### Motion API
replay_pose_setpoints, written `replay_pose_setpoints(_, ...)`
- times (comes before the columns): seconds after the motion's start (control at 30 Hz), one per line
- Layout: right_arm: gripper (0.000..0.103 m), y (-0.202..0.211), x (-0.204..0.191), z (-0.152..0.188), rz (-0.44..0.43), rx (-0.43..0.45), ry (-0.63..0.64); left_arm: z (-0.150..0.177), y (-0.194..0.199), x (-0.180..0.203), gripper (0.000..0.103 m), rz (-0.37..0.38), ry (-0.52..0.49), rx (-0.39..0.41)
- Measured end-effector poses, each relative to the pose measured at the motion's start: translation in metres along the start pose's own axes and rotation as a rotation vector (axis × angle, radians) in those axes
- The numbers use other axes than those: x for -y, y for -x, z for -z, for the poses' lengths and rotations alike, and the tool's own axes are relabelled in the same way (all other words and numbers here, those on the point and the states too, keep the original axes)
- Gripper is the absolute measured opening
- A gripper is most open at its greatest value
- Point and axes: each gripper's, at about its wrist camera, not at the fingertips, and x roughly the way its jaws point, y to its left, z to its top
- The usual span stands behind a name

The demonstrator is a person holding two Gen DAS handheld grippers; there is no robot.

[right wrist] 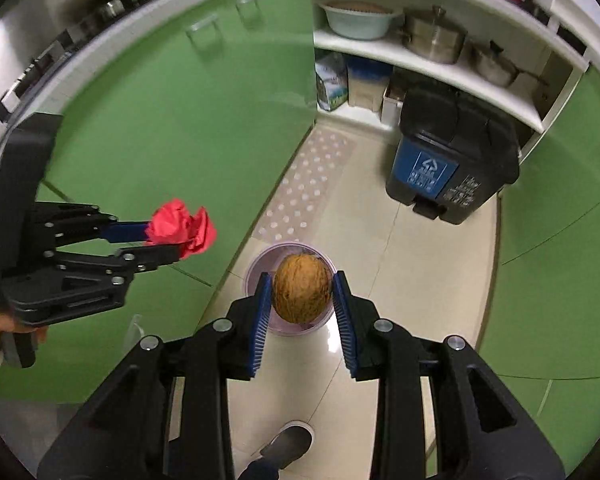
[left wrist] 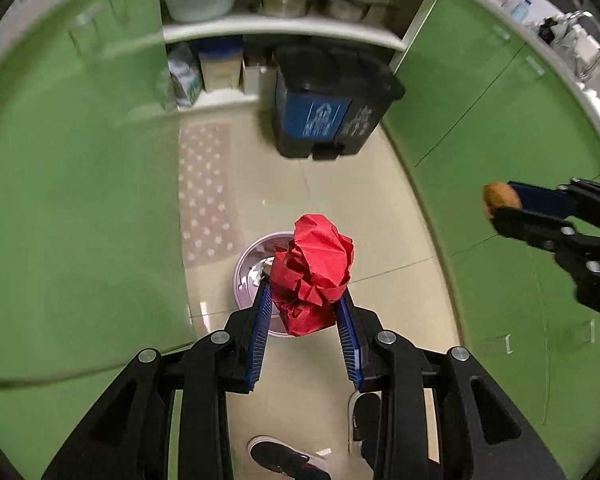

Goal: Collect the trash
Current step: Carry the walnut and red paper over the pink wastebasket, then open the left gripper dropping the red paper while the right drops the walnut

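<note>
My left gripper (left wrist: 305, 298) is shut on a crumpled red paper ball (left wrist: 314, 270) and holds it above a metal bowl (left wrist: 249, 276) on the floor. It also shows in the right wrist view (right wrist: 168, 242), with the red paper (right wrist: 182, 228). My right gripper (right wrist: 301, 290) is shut on a brown coconut shell (right wrist: 301, 293) above the same bowl (right wrist: 260, 264). It shows at the right of the left wrist view (left wrist: 500, 210) with the coconut (left wrist: 500, 197). A black and blue pedal trash bin (left wrist: 332, 100) (right wrist: 452, 152) stands closed at the far end of the floor.
Green cabinet doors (left wrist: 72, 184) (right wrist: 560, 280) line both sides of the narrow tiled floor. A dotted mat (right wrist: 308, 188) lies along the left cabinets. Open white shelves (right wrist: 420, 68) behind the bin hold pots and a basin. The person's shoes (left wrist: 284, 458) are below the grippers.
</note>
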Motion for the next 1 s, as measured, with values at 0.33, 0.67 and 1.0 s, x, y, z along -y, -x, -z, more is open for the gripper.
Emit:
replay_pose_setpoints(0.33, 0.031, -0.086, 0.022, 0.011, -0.037, -0.028, -0.034, -0.002, -0.098, -0.016, 0.034, 0.027, 0.0, -0.085)
replay_pose_setpoints(0.67, 0.031, -0.1, 0.026, 0.007, -0.041, -0.031, -0.039, -0.005, -0.111, -0.024, 0.096, 0.02, 0.019, -0.081)
replay_pose_setpoints(1.0, 0.031, -0.115, 0.018, 0.006, -0.073, -0.043, -0.015, -0.003, -0.094, -0.046, 0.096, 0.001, 0.088, -0.037)
